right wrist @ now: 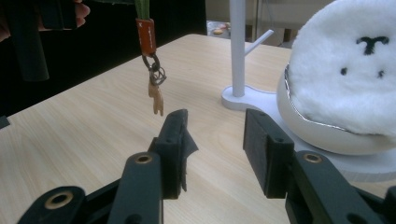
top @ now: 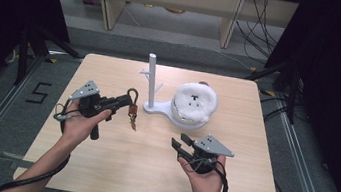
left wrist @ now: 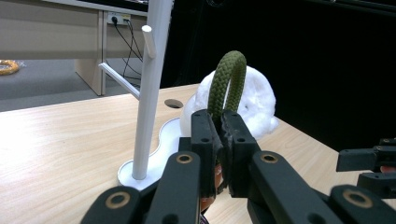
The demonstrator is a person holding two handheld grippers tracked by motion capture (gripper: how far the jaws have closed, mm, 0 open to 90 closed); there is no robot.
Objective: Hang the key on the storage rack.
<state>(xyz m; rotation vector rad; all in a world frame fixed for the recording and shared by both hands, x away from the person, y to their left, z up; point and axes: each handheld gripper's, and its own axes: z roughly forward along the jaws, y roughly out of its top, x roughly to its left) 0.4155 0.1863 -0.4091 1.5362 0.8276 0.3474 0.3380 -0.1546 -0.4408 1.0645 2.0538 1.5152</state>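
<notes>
Left gripper is clamping its jaws tight on the green rope loop of a keychain, holding it up left of the white peg stand so the brown tag and small charm are dangling clear of the table. This is probably so the loop can go onto a peg. Right gripper is hovering in front of the stand with jaws well apart, gripping nothing, while the white plush is sitting on the stand's base, just right of the post.

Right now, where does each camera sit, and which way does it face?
High view: above the person's side, looking forward and down at the table; both forearms enter below.
Left gripper view: rides the left gripper, facing the white stand; jaws pinch the keychain.
Right gripper view: rides the right gripper, open. All three share the plush bowl.
</notes>
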